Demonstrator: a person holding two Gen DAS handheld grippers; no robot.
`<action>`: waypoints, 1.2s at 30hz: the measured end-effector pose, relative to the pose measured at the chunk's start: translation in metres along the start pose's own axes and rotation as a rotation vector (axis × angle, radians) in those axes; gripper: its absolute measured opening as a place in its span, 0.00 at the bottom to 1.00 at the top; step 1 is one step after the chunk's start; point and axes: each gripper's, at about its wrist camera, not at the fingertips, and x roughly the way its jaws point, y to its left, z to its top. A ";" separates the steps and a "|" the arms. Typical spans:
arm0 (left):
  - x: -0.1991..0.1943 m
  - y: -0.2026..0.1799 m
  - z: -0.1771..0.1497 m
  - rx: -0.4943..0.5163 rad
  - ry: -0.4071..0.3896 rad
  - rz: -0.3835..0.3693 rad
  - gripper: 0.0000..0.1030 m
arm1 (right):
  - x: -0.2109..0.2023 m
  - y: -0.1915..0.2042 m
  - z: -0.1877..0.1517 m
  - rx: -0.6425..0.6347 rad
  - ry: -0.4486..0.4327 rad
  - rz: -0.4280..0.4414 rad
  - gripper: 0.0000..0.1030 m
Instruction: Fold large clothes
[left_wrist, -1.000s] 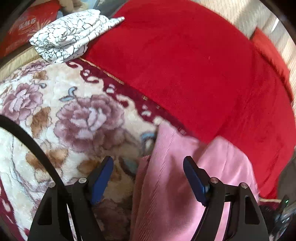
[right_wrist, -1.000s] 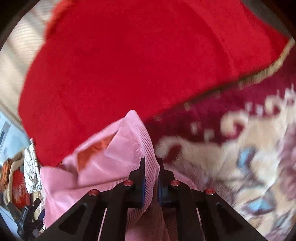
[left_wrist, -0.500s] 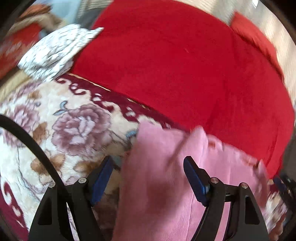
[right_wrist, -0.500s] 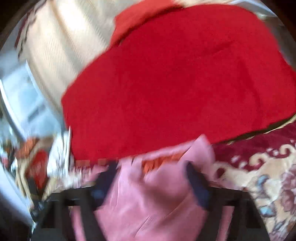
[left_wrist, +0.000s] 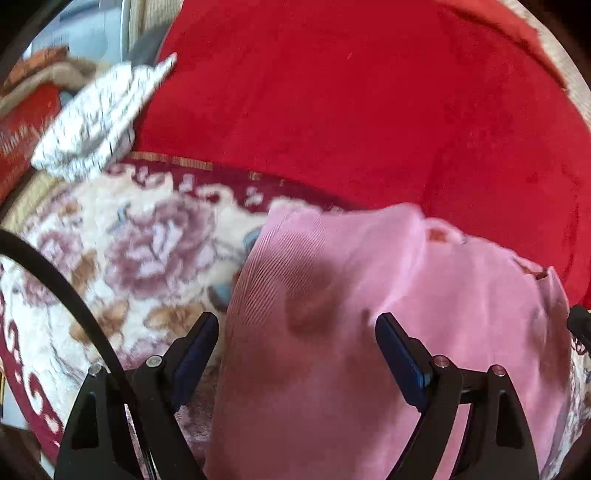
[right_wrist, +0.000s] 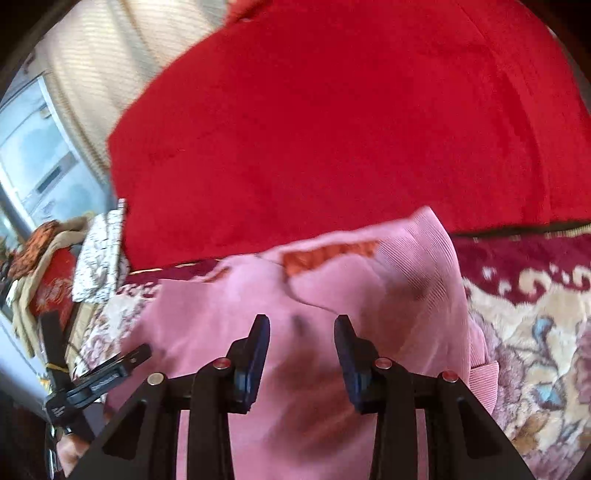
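A pink ribbed garment (left_wrist: 388, 295) lies on the floral blanket (left_wrist: 140, 251), with its far edge against the red cover (left_wrist: 351, 103). My left gripper (left_wrist: 295, 354) is open wide just above the garment's near part and holds nothing. In the right wrist view the same pink garment (right_wrist: 369, 295) lies spread out, with an orange label (right_wrist: 328, 254) near its far edge. My right gripper (right_wrist: 301, 350) is open above it and holds nothing. The tip of the left gripper (right_wrist: 110, 373) shows at the lower left of that view.
A folded white cloth with black crackle print (left_wrist: 96, 122) lies at the far left edge of the blanket, also visible in the right wrist view (right_wrist: 99, 254). Red and tan items (right_wrist: 44, 266) are piled beyond it. A black cable (left_wrist: 62, 291) curves across the left.
My right gripper was shut on a fold of the pink garment; it has let go and opened. The garment now lies spread flatter. Both views have swung across the bed.
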 end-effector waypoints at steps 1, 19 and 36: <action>-0.008 -0.005 -0.001 0.008 -0.025 0.006 0.85 | -0.002 0.004 0.000 -0.017 -0.006 0.000 0.48; -0.067 -0.030 -0.008 0.100 -0.249 0.061 0.85 | -0.001 0.020 -0.004 -0.068 0.032 -0.098 0.54; -0.076 -0.040 -0.013 0.142 -0.281 0.078 0.85 | -0.015 0.007 0.008 -0.030 -0.018 -0.144 0.54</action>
